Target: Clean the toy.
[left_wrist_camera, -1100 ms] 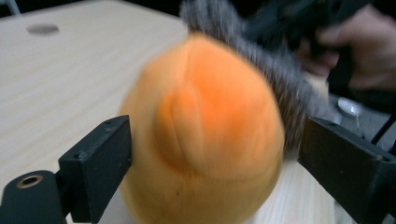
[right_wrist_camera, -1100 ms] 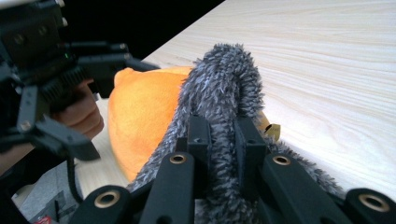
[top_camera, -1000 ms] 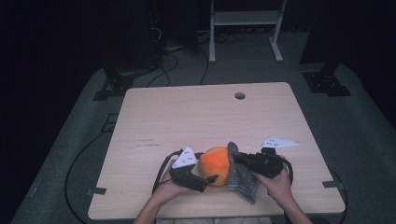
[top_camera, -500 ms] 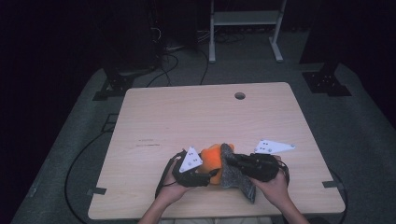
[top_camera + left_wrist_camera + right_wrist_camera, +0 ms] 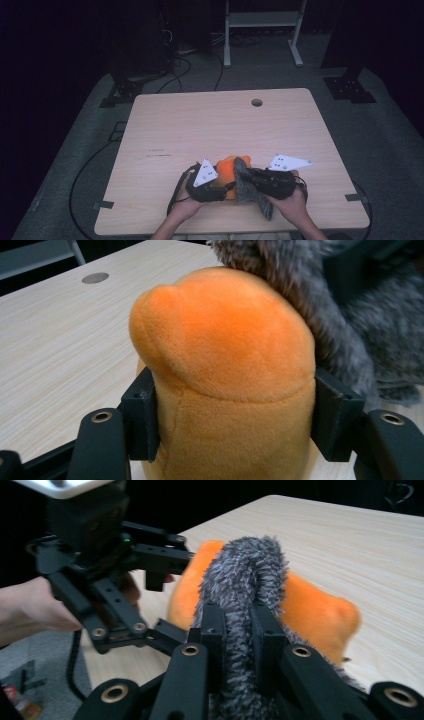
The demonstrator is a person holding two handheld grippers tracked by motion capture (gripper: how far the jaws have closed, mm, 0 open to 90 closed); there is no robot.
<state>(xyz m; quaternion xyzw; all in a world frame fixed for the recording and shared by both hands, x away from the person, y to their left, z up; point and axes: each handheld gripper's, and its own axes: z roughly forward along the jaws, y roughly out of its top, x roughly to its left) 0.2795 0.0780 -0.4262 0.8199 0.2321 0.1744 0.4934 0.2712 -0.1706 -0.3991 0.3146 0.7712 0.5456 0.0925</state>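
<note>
An orange plush toy (image 5: 226,169) sits near the table's front edge, between my two grippers. My left gripper (image 5: 223,185) has just been closing on it, and both pads now press into its sides (image 5: 225,365), denting the plush. My left gripper's jaws (image 5: 232,422) hold the toy's lower part. A grey fuzzy cloth (image 5: 246,187) lies over the toy's right side and hangs toward the front edge. My right gripper (image 5: 239,630) is shut on a fold of this cloth (image 5: 245,575), just in front of the orange toy (image 5: 315,610).
The light wooden table (image 5: 200,125) has a small round cable hole (image 5: 257,102) near its far edge. Cables trail off the front left of the table and across the grey floor. A white frame (image 5: 260,20) stands beyond the table.
The left jaws stood wide beside the orange toy and have closed onto it, squeezing it narrower. The right gripper with the grey cloth shifted slightly left, toward the toy.
</note>
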